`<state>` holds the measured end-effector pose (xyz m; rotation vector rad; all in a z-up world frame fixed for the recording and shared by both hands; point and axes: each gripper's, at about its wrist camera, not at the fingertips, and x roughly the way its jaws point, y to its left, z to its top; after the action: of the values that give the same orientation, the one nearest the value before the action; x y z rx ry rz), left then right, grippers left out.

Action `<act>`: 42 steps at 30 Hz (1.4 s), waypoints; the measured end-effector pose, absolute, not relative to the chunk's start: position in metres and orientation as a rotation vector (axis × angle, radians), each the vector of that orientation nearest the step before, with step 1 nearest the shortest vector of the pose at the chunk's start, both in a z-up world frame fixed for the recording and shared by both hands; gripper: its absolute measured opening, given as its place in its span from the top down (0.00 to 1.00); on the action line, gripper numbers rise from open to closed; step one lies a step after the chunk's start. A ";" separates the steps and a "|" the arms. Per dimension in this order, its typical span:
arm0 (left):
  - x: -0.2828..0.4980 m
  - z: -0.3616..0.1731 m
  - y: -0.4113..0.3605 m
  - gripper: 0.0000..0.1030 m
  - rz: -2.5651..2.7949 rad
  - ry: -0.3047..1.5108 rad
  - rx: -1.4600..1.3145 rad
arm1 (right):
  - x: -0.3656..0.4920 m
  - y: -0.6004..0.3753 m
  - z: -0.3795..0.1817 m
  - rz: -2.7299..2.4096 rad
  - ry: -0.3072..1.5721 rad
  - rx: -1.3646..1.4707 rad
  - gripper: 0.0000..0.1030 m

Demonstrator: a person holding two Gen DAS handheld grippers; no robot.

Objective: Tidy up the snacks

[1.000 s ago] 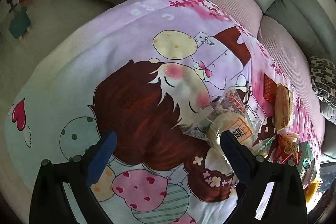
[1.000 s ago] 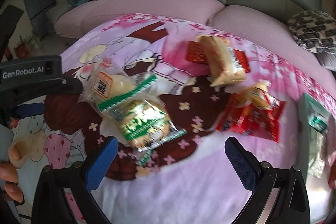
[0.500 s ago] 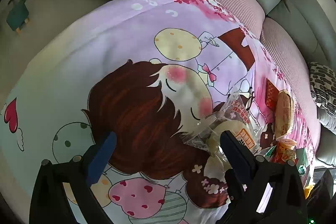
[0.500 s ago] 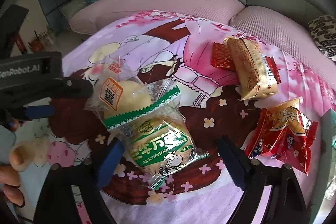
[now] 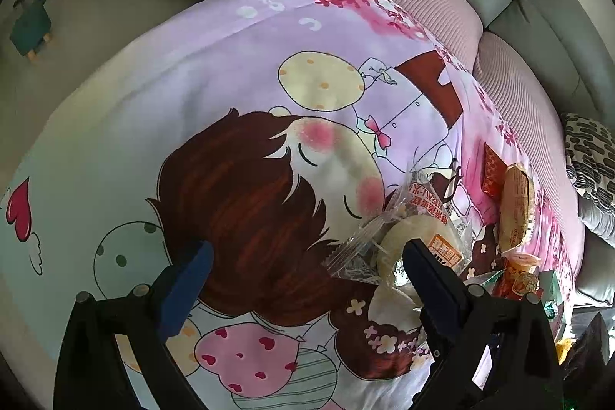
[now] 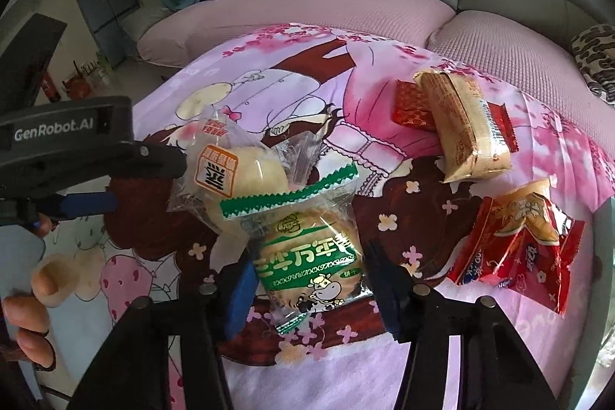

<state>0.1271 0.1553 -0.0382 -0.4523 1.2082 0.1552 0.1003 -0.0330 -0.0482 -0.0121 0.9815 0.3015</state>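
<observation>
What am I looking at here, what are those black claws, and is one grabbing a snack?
No robot: a person holds two handheld grippers, each with a camera looking along its fingers. One picture is from the left gripper, open over a cartoon blanket. The other is from the right gripper, whose fingers have just been closing around the green bun pack; whether they press it yet is unclear. Beside it lie a clear bun pack, a tan pack on a red packet, and a red bag.

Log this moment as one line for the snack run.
right gripper: closing around green bun packet | left gripper: open, empty | cloth
</observation>
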 end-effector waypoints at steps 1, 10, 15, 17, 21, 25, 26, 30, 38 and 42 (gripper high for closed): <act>0.127 -0.038 0.156 0.04 0.154 1.207 -0.452 | 0.100 -0.034 -0.048 0.296 0.986 -0.008 0.46; 0.126 -0.033 0.151 0.04 0.117 1.185 -0.450 | 0.096 -0.047 -0.047 0.222 1.021 0.032 0.46; 0.128 -0.027 0.137 0.04 0.076 1.170 -0.384 | 0.092 -0.062 -0.047 0.159 1.043 0.079 0.46; 0.129 -0.025 0.128 0.04 0.044 1.167 -0.352 | 0.089 -0.068 -0.047 0.122 1.048 0.084 0.46; 0.131 -0.023 0.113 0.04 0.005 1.154 -0.300 | 0.085 -0.084 -0.046 0.059 1.071 0.114 0.46; 0.135 -0.024 0.100 0.04 -0.031 1.147 -0.265 | 0.081 -0.098 -0.046 0.014 1.089 0.137 0.46; 0.136 -0.026 0.097 0.04 -0.039 1.153 -0.257 | 0.080 -0.100 -0.046 0.005 1.093 0.142 0.46; 0.139 -0.035 0.086 0.04 -0.038 1.184 -0.214 | 0.075 -0.108 -0.046 -0.016 1.103 0.159 0.46; 0.144 -0.046 0.085 0.11 0.009 1.200 -0.243 | 0.064 -0.120 -0.043 -0.036 1.107 0.186 0.46; 0.143 -0.047 0.084 0.16 0.009 1.200 -0.251 | 0.064 -0.122 -0.043 -0.033 1.106 0.202 0.46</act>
<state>0.1427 0.0838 -0.0465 -0.2508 1.2004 0.0088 0.0639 -0.1222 -0.0425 0.2018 1.1055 -0.0333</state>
